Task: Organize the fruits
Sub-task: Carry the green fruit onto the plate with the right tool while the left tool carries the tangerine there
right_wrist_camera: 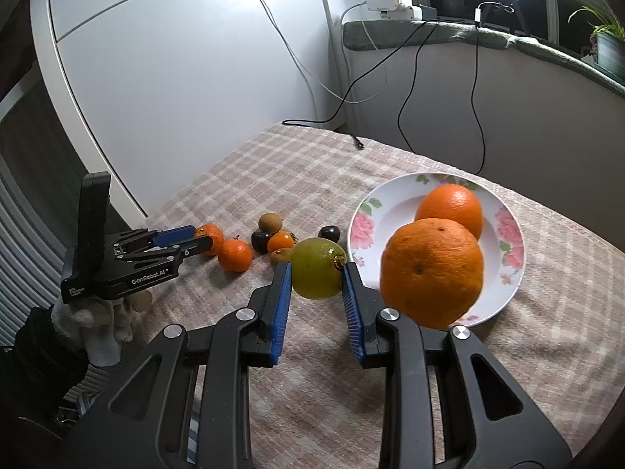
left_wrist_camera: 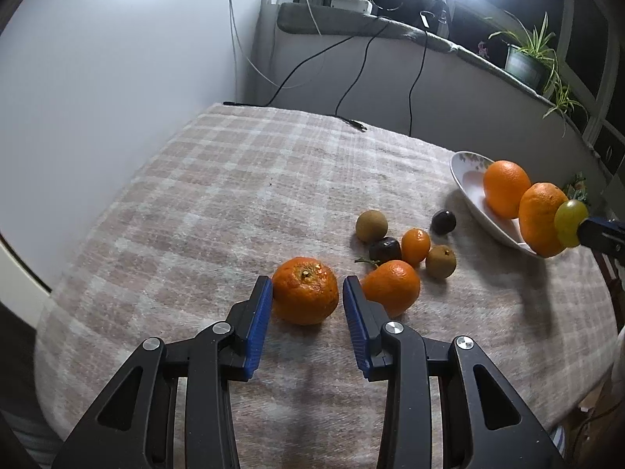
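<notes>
1. Left wrist view: left gripper (left_wrist_camera: 306, 293) low over the checked cloth (left_wrist_camera: 195, 203), jaws apart around a mandarin (left_wrist_camera: 305, 295); left pad touches the peel, right pad stands clear, so no grip.
2. Just right of it: pear-shaped mandarin (left_wrist_camera: 391, 285), then a cluster w/ small orange fruit (left_wrist_camera: 415, 246), two brown fruits (left_wrist_camera: 371, 226), two dark ones (left_wrist_camera: 443, 222).
3. Right wrist view: right gripper (right_wrist_camera: 317, 273) clamped on a green fruit (right_wrist_camera: 317, 273), held above the cloth just left of the floral plate (right_wrist_camera: 511, 234).
4. Plate holds an orange (right_wrist_camera: 451, 209); a 2nd orange (right_wrist_camera: 431, 271) overlaps the near rim, can't tell if it rests there.
</notes>
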Demonstrator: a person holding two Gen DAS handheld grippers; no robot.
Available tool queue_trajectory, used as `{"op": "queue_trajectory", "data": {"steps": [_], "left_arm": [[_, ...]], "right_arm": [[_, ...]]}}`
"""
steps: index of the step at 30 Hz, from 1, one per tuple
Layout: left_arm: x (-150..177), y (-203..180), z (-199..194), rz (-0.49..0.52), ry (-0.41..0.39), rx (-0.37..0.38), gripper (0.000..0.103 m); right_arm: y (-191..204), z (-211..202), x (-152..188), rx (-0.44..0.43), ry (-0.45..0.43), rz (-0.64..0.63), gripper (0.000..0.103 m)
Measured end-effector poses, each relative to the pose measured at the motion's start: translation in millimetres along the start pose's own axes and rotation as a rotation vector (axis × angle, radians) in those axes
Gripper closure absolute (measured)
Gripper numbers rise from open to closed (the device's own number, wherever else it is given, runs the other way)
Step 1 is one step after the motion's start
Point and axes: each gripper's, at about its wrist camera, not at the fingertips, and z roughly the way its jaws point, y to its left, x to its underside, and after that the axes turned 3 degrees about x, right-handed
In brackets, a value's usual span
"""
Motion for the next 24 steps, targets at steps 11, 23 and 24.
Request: {"op": "queue_trajectory", "data": {"steps": [11,23,24], "left_arm": [[0.3,-1.4,7.8,0.028,0.013,-0.057,0.06],[-4.0,0.2,7.1,0.014,0.002,-0.026,0.065],[-5.9,0.6,4.3,0.012,-0.008,-0.028,0.065]], "right_arm": [[-10.6,-11.8,0.5,0.026,-0.011,0.012,0.076],[-22.9,-20.4,-3.0,0.046,-0.028,0.032,0.076],[-24.2,-21.3,-3.9,0.048,-0.032,0.034,0.076]]}}
